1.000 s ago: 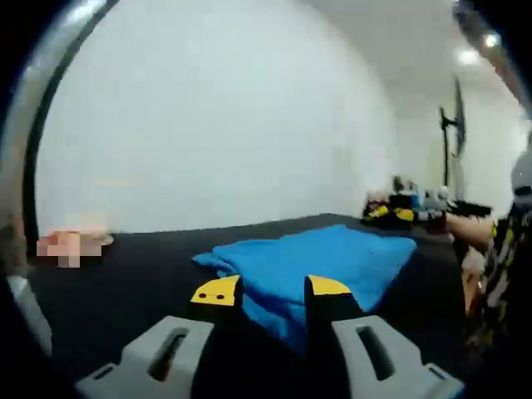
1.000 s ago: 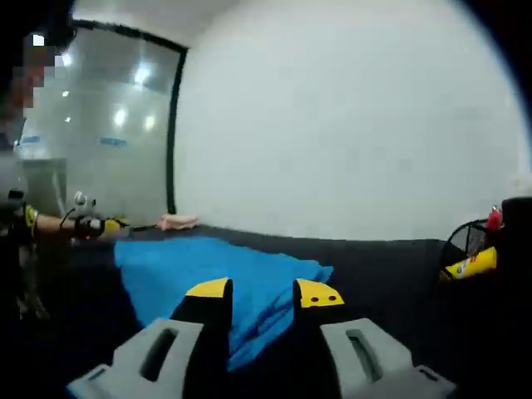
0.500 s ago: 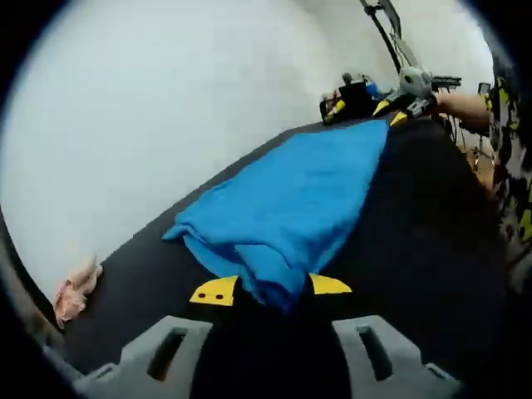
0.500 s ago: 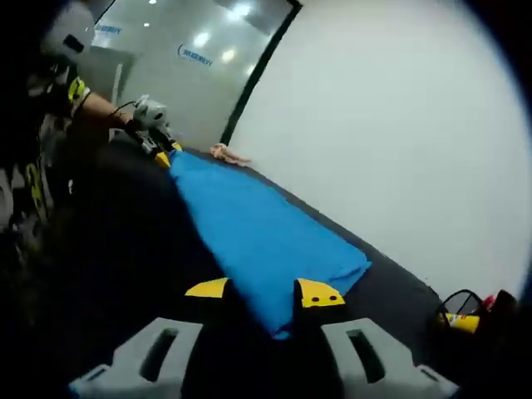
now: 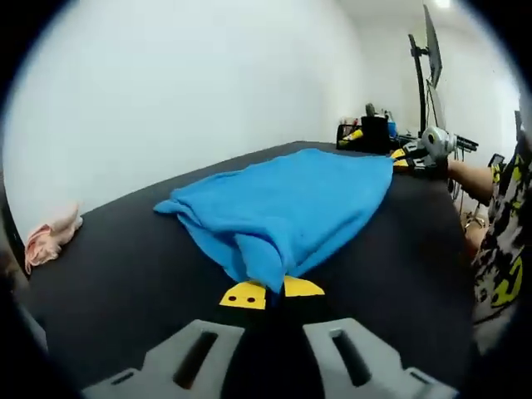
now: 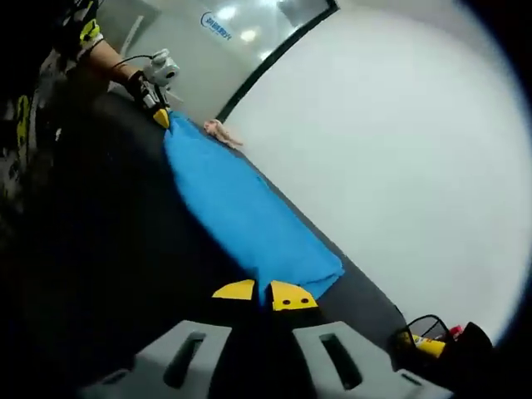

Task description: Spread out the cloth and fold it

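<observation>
A blue cloth lies stretched across a black table. In the left gripper view my left gripper is shut on the cloth's near corner, which bunches up just above the yellow tips. At the cloth's far end in that view, the right gripper grips it. In the right gripper view the blue cloth runs away as a long strip, my right gripper is shut on its near corner, and the left gripper holds the far end.
A pinkish crumpled cloth lies at the table's left edge, also seen as a pinkish cloth by the wall. A dark basket with yellow items stands at the table's end. A person's patterned sleeve is at right.
Both grippers have gone from open to shut on opposite corners of the blue cloth. The cloth is now pulled out long between them.
</observation>
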`<move>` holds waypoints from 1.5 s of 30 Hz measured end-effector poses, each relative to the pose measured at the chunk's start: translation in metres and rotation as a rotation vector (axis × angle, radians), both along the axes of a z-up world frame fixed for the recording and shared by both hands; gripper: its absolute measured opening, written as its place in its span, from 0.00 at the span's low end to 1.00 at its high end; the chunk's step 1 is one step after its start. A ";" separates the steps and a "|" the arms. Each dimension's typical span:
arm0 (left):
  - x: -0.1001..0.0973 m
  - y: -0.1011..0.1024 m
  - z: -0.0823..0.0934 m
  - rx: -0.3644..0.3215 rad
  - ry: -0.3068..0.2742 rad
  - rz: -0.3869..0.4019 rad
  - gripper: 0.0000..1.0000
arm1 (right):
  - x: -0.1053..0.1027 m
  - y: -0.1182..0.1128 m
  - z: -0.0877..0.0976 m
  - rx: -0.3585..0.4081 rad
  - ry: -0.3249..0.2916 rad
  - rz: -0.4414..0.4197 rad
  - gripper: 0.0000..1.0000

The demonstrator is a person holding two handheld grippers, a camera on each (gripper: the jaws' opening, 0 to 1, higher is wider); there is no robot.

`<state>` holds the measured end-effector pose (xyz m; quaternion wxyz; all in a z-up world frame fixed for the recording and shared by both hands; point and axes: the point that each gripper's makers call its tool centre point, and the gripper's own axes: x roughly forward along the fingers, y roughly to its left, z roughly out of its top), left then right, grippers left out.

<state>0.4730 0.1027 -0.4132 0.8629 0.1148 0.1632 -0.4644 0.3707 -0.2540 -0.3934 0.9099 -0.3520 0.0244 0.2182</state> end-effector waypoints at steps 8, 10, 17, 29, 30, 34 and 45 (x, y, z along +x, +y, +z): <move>-0.012 0.008 0.034 -0.033 0.038 -0.013 0.00 | -0.011 -0.007 0.025 0.079 0.024 0.053 0.02; -0.017 0.009 0.040 -0.020 0.038 -0.026 0.00 | -0.015 -0.007 0.027 0.084 0.037 0.064 0.02; -0.049 0.019 0.058 -0.004 0.057 -0.047 0.00 | -0.049 -0.005 0.036 0.092 0.070 0.101 0.02; -0.112 0.033 0.014 -0.048 0.151 -0.019 0.00 | -0.118 0.018 -0.002 0.184 0.148 0.084 0.03; -0.116 0.034 0.009 -0.050 0.162 -0.013 0.00 | -0.122 0.020 -0.005 0.191 0.148 0.086 0.03; -0.127 0.038 0.000 -0.040 0.166 -0.003 0.00 | -0.131 0.023 -0.011 0.222 0.154 0.085 0.03; -0.126 0.040 -0.023 -0.038 0.159 0.034 0.00 | -0.129 0.016 -0.033 0.337 0.172 0.076 0.02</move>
